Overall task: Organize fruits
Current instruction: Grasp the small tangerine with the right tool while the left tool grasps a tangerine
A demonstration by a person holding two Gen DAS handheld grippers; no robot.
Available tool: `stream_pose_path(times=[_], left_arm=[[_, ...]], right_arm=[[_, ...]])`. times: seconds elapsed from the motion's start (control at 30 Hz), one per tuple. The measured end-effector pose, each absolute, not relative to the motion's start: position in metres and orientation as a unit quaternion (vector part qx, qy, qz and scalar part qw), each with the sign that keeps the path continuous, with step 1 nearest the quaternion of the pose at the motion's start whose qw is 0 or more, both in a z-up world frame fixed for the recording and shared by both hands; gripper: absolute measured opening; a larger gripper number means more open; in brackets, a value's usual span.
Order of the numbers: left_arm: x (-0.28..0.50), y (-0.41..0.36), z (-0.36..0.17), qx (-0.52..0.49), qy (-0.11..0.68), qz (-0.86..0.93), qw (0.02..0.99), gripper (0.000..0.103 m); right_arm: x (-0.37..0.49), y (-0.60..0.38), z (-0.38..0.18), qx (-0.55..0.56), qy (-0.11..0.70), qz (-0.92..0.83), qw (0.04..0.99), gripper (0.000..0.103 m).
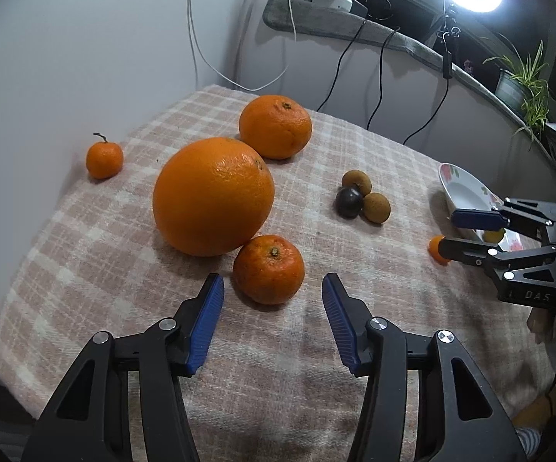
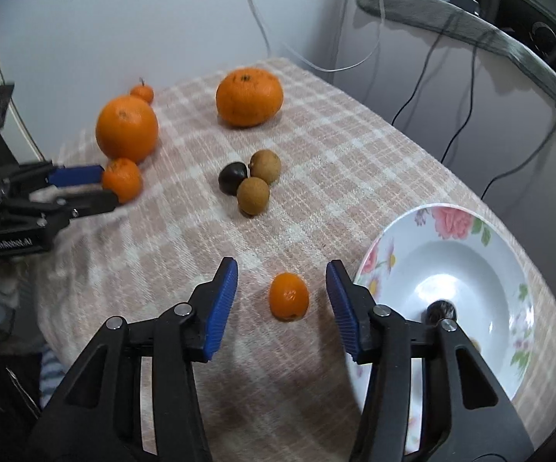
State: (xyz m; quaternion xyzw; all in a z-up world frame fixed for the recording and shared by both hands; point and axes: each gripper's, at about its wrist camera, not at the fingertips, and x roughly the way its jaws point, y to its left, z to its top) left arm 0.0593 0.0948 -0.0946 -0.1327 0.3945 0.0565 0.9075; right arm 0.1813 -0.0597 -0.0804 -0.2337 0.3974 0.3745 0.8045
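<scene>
Left wrist view: the left gripper (image 1: pixel 273 300), ribbed blue pads parted, brackets a dimpled round mandarin (image 1: pixel 268 268) that touches the big pebbly orange (image 1: pixel 213 196) on the woven checked cloth (image 1: pixel 354 269).

Right wrist view: the right gripper (image 2: pixel 281 296), jaws apart, flanks a small oval kumquat (image 2: pixel 289 296) just beside the glossy floral bowl (image 2: pixel 466 231).

My left tongs (image 1: pixel 273 308) hang apart over the checked counter (image 1: pixel 354 327), a small mandarin (image 1: pixel 268 268) just beyond the blue tips, untouched. It touches the big orange (image 1: pixel 213 196). Far right, my right tongs (image 1: pixel 451 233) straddle a tiny orange fruit (image 1: pixel 436 248) beside the flowered bowl (image 1: pixel 464 192).
</scene>
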Motion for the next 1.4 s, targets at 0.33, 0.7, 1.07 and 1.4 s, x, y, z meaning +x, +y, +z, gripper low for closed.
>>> stream_pose_path(times=[0.33,0.7,1.07,1.4], left_arm=[[0.066,0.096,-0.100,-0.139,0.399,0.056,0.904,0.048],[0.069,0.092,-0.104,-0.114,0.398,0.073,0.907,0.039],[0.066,0.089,-0.099,-0.131,0.395,0.054,0.908,0.037],[0.069,0.073,-0.090,-0.133,0.388,0.028,0.912,0.037]], right_arm=[[0.179,-0.040,-0.093,-0.342,0.399,0.359,0.771,0.039],[0.168,-0.036,-0.101,-0.394,0.385,0.345,0.759,0.024],[0.173,-0.051,-0.081,-0.317,0.389,0.359,0.786,0.024],[0.173,-0.064,-0.065,-0.264,0.380,0.365,0.808,0.024]])
